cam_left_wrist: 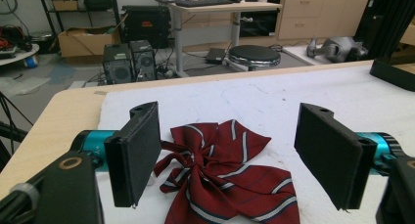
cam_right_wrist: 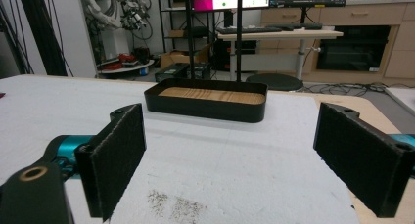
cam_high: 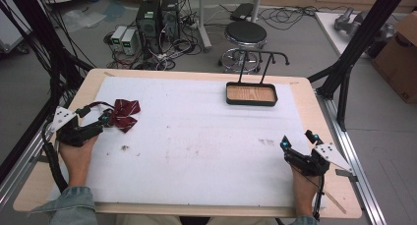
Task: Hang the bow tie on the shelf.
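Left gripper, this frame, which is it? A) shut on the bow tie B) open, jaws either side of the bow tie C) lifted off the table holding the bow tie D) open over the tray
B: in the left gripper view the left gripper has its jaws wide apart with the red striped bow tie lying flat on the white mat between them, not clamped.

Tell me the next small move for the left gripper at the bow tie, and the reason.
Probably ease the left gripper forward and down, then close. Its jaws stand open on either side of the red striped bow tie, which lies flat on the white mat, not yet gripped.
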`<move>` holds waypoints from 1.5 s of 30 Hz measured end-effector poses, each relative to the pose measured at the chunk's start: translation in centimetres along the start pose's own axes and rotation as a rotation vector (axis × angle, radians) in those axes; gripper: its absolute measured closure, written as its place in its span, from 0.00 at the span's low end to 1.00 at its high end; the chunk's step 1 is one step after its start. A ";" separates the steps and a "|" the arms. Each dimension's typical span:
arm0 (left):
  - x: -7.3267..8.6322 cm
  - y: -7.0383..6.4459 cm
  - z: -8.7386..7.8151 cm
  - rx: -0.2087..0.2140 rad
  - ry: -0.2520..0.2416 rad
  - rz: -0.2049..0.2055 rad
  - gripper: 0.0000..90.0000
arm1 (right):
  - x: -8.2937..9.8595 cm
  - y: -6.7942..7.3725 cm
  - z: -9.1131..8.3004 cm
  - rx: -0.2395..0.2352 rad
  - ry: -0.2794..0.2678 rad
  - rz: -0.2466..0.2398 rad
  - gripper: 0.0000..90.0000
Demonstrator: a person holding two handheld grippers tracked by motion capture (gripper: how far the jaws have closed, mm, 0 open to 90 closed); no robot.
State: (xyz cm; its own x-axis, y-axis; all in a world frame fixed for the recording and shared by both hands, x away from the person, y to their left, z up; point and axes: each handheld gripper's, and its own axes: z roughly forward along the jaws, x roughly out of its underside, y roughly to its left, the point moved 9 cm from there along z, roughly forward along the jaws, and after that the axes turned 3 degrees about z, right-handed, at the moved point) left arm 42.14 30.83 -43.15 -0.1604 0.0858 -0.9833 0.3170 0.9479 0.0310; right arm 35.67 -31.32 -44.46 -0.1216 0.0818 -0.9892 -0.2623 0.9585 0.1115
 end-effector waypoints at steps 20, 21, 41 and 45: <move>0.4 -0.6 1.2 -0.003 0.036 0.002 0.31 | 0.1 0.1 0.1 -0.005 0.005 -0.007 0.12; 0.4 -0.6 1.3 0.000 0.037 0.004 0.32 | 0.1 0.1 0.1 -0.005 0.004 -0.007 0.12; 2.3 0.9 6.2 -0.017 0.181 -0.031 0.42 | 0.2 0.2 0.2 -0.006 0.017 -0.017 0.12; 2.8 0.9 7.3 0.001 0.225 -0.022 0.46 | 0.2 0.1 0.2 -0.007 0.018 -0.017 0.12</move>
State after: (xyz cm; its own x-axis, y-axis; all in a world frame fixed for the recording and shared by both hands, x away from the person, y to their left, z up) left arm 48.79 29.70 -47.14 -0.3718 0.1319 -0.9189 0.3119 0.9500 0.0102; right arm 35.83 -31.10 -44.69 -0.1347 0.0606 -0.9890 -0.2710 0.9578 0.0956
